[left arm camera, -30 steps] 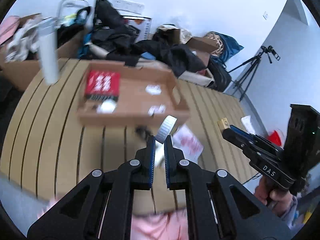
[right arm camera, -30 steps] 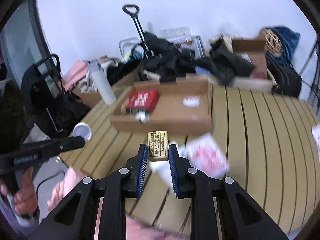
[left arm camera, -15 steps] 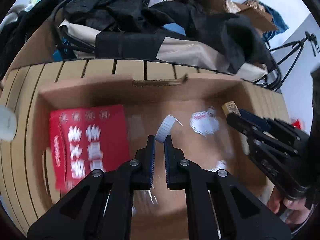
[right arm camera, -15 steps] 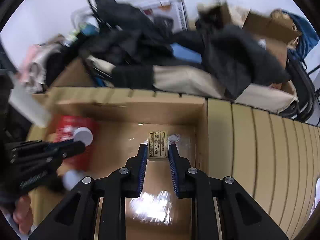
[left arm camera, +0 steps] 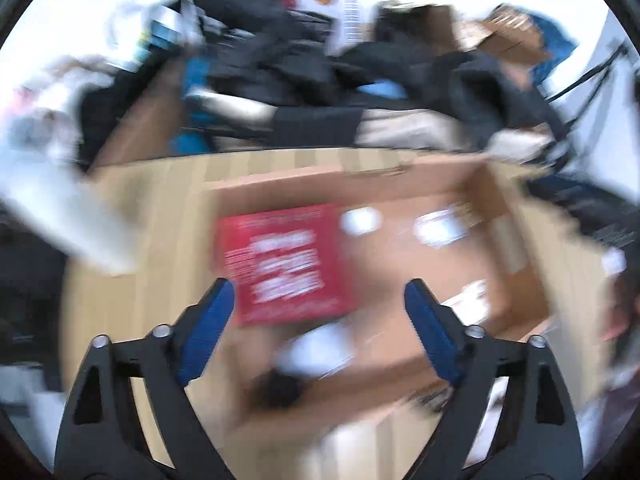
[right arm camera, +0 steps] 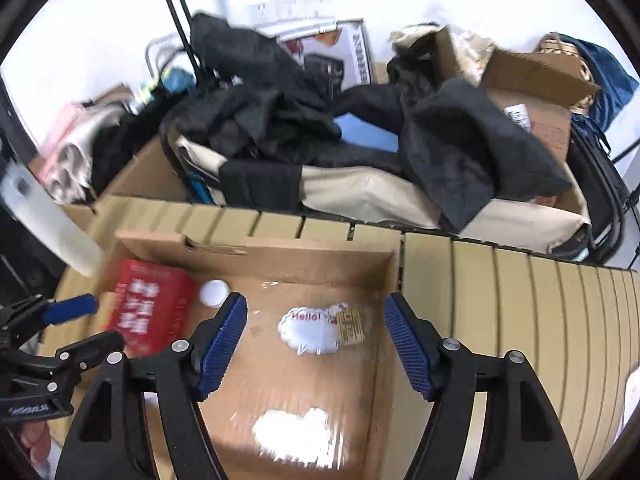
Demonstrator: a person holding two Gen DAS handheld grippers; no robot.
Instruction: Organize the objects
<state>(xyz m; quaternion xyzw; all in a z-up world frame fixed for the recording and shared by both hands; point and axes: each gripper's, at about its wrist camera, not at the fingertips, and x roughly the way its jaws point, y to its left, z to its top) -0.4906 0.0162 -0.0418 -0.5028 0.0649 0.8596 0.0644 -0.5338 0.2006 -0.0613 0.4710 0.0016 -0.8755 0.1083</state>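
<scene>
Two hand-held grippers, left [left arm camera: 316, 300] and right [right arm camera: 316, 316], are opening with nothing between them. White cap [right arm camera: 214, 293] and small tan block [right arm camera: 351, 326] lie inside the cardboard box [right arm camera: 320, 256] beside the red packet [right arm camera: 150, 312]. Other items on the counter [right arm camera: 540, 320] probably remain.

Cardboard box [right arm camera: 312, 258]: matt brown corrugated board, its floor showing glossy patches of glare. Red packet [right arm camera: 150, 312]: printed, slightly shiny card. White cap [right arm camera: 214, 293]: smooth plastic. Small tag [right arm camera: 351, 326]: tan printed paper. "Hello" sticker [right arm camera: 308, 330]: glossy white. Table [right arm camera: 520, 320]: pale wooden slats, smooth, satin finish. Right claw [right arm camera: 316, 340]: matt black plastic arms, blue ribbed pads [right arm camera: 222, 340], metal pivot pins. Dark clothing [right arm camera: 460, 140] behind: matt cloth.
</scene>
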